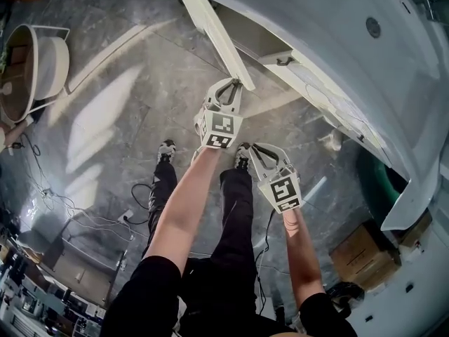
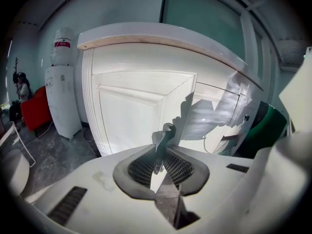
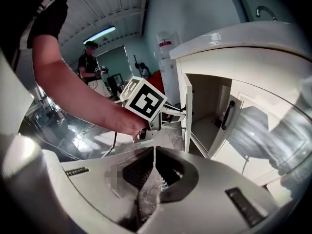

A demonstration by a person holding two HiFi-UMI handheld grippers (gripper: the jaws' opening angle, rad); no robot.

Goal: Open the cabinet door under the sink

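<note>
swinging the door the rest of the way looks like the step in hand. the sink cabinet (image 3: 273, 57) already shows its inside, and the cabinet door (image 1: 214, 30) juts out from the hinge edge of the opening, roughly square to the cabinet front. the left gripper (image 1: 235, 86) reaches to the door's free edge, while the right gripper (image 1: 256, 152) hangs near it, jaws pressed together on nothing. clamped tight between the left gripper's jaws sits the door's curved handle (image 2: 165, 138). to do this well, pull along the door's arc rather than straight back, so the handle does not twist out of the grip. ease off near the hinge's limit, and hold the idle gripper out of the door's path.
</note>
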